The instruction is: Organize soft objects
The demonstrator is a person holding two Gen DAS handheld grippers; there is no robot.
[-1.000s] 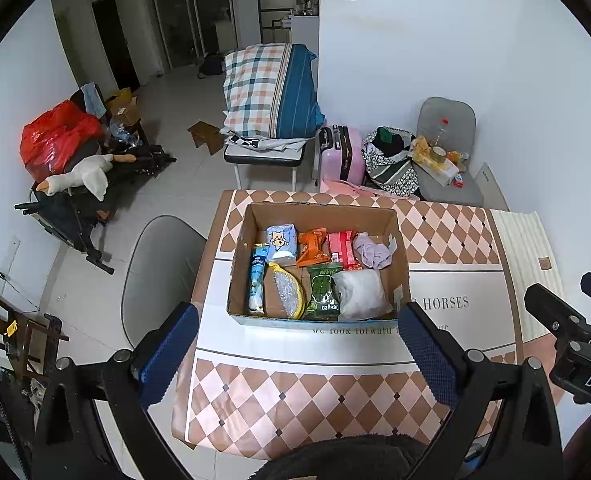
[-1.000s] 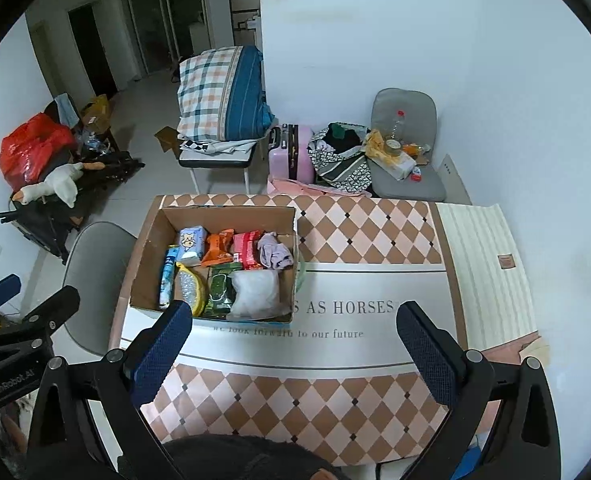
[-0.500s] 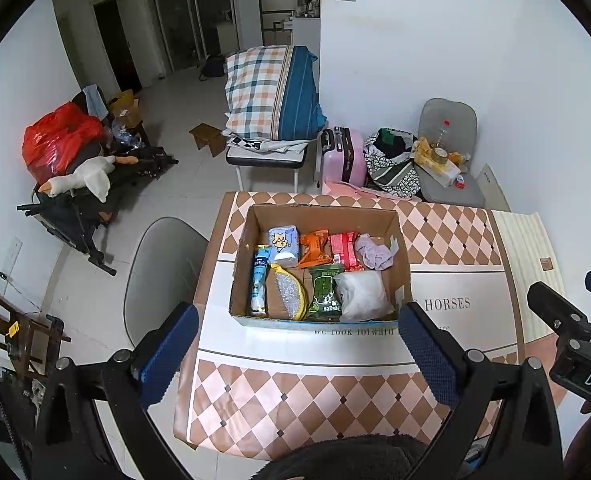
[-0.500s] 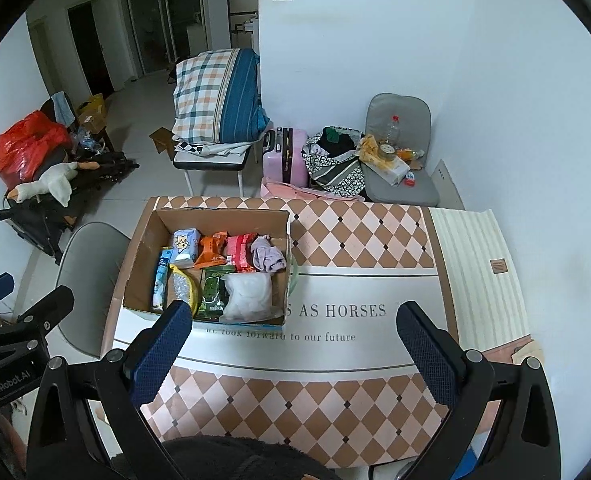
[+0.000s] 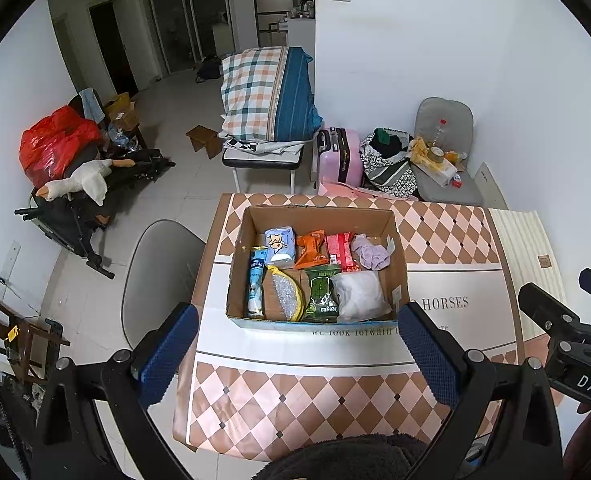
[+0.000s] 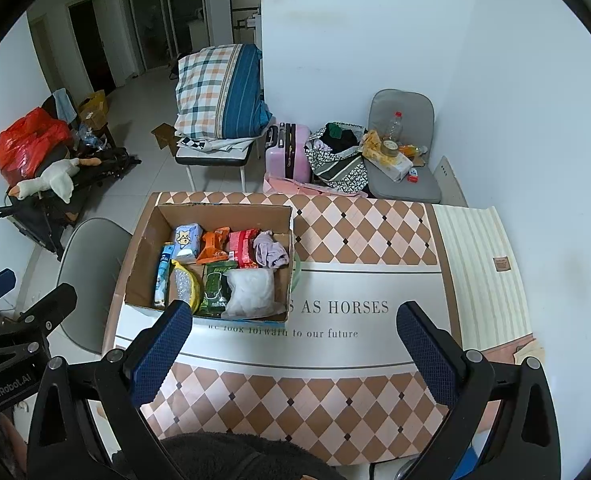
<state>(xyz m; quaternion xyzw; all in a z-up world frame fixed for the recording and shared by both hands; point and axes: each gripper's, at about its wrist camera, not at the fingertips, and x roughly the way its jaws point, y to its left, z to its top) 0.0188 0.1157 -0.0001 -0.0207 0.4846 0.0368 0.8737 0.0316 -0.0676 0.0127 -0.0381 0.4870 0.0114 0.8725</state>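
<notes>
An open cardboard box (image 5: 399, 248) (image 6: 143, 240) stands on the checkered table (image 5: 295, 392) (image 6: 335, 396). It holds several soft packs: a white bag (image 5: 359, 296) (image 6: 251, 292), a green pack (image 5: 322, 294) (image 6: 215, 286), a purple cloth (image 5: 369, 252) (image 6: 269, 252), an orange pack (image 5: 312, 245), a red pack (image 5: 339, 250), a blue-white pack (image 5: 280, 244), a tube (image 5: 256, 280) and a yellow mesh item (image 5: 285, 296). My left gripper (image 5: 295, 354) is open and empty, high above the table's near edge in front of the box. My right gripper (image 6: 293, 354) is open and empty, to the right of the box.
A grey chair (image 5: 159, 268) stands left of the table. Behind the table are a pink suitcase (image 5: 339, 156), a bag (image 5: 387, 160), a grey chair with bottles (image 5: 443, 152) and a bench with a plaid pillow (image 5: 267, 96). A beige mat (image 6: 479, 264) lies along the table's right side.
Both grippers have drawn slightly back and up from the table, so the box looks a little smaller and further. Both stay open and empty.
</notes>
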